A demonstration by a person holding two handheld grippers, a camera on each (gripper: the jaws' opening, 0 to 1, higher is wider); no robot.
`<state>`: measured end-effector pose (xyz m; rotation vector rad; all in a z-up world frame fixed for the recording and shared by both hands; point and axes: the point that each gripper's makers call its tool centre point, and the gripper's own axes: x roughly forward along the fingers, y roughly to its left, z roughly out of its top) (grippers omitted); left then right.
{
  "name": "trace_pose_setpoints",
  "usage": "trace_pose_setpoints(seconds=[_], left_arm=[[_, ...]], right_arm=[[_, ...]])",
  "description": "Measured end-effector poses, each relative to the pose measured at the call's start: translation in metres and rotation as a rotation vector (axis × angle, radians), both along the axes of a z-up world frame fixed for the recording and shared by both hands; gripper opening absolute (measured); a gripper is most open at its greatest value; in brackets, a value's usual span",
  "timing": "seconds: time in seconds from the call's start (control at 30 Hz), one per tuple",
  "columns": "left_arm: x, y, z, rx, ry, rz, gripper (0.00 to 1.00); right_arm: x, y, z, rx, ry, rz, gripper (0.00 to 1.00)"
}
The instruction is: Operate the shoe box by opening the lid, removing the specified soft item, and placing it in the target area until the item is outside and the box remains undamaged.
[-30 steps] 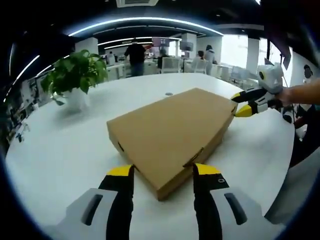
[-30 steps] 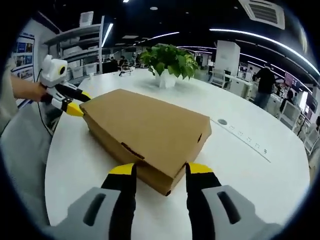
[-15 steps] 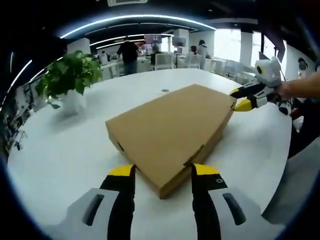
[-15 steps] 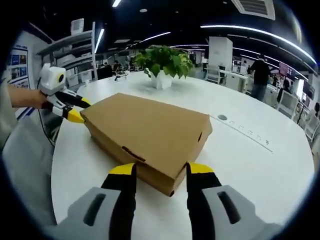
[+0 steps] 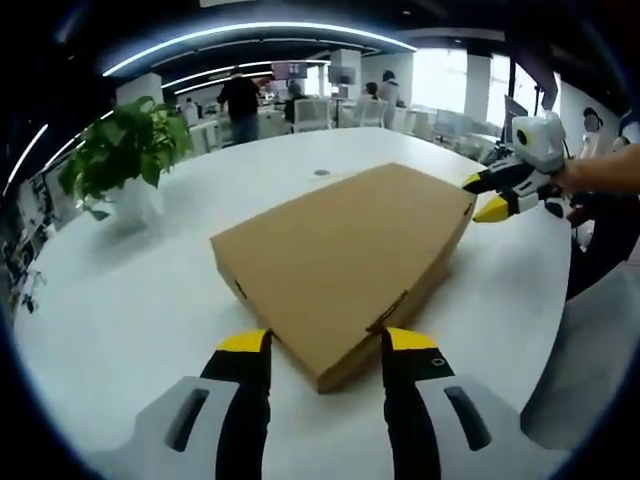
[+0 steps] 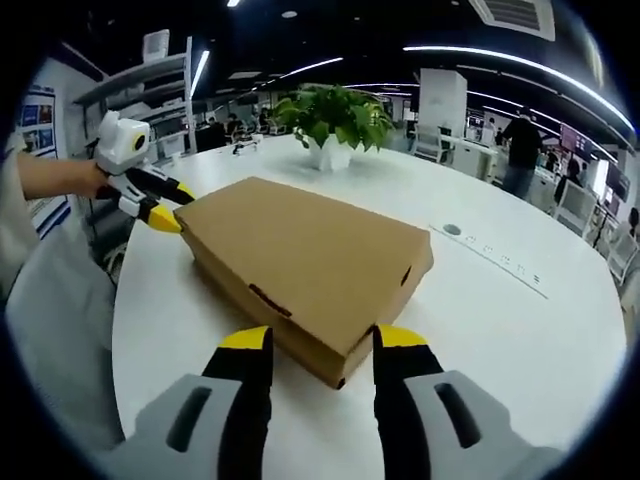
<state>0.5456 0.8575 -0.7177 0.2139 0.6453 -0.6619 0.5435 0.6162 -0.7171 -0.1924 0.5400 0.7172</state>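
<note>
White round table (image 5: 120, 300) carries the closed cardboard shoe box (image 5: 345, 265). Left gripper (image 5: 325, 345) and right gripper (image 6: 312, 342) each straddle an opposite box corner, jaws apart, gripping nothing.

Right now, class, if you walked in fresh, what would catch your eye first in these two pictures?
A closed brown shoe box lies flat on a round white table, with an open yellow-tipped claw at each of two opposite corners: left claw, right claw. Farther back on the table stands a leafy potted plant.
</note>
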Motion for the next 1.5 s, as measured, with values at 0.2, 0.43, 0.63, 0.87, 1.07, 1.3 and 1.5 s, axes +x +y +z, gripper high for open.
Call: trace_pose_setpoints(seconds=[0.2,0.43,0.63,0.87,1.07,1.3,1.5], left_arm=[[-0.001,0.009,-0.001,0.006,0.010,-0.024,0.43],[-0.001,0.023,0.000,0.012,0.018,-0.058,0.43],[-0.002,0.038,-0.001,0.019,0.029,-0.085,0.42],[-0.007,0.052,0.001,0.019,0.027,-0.107,0.42],[-0.011,0.060,0.003,0.012,0.022,-0.112,0.42],[-0.017,0.070,0.003,0.013,0.022,-0.103,0.41],[-0.024,0.082,0.004,0.015,0.025,-0.083,0.40]], right_arm=[[-0.009,0.010,0.000,-0.002,-0.001,-0.004,0.36],[-0.018,0.023,0.001,0.005,0.000,-0.007,0.35],[-0.026,0.038,0.001,0.015,0.004,0.005,0.34],[-0.039,0.056,0.002,0.041,0.005,0.017,0.35],[-0.047,0.067,0.002,0.050,0.010,0.024,0.35],[-0.057,0.079,0.003,0.060,0.015,0.035,0.34],[-0.068,0.093,0.003,0.067,0.013,0.047,0.34]])
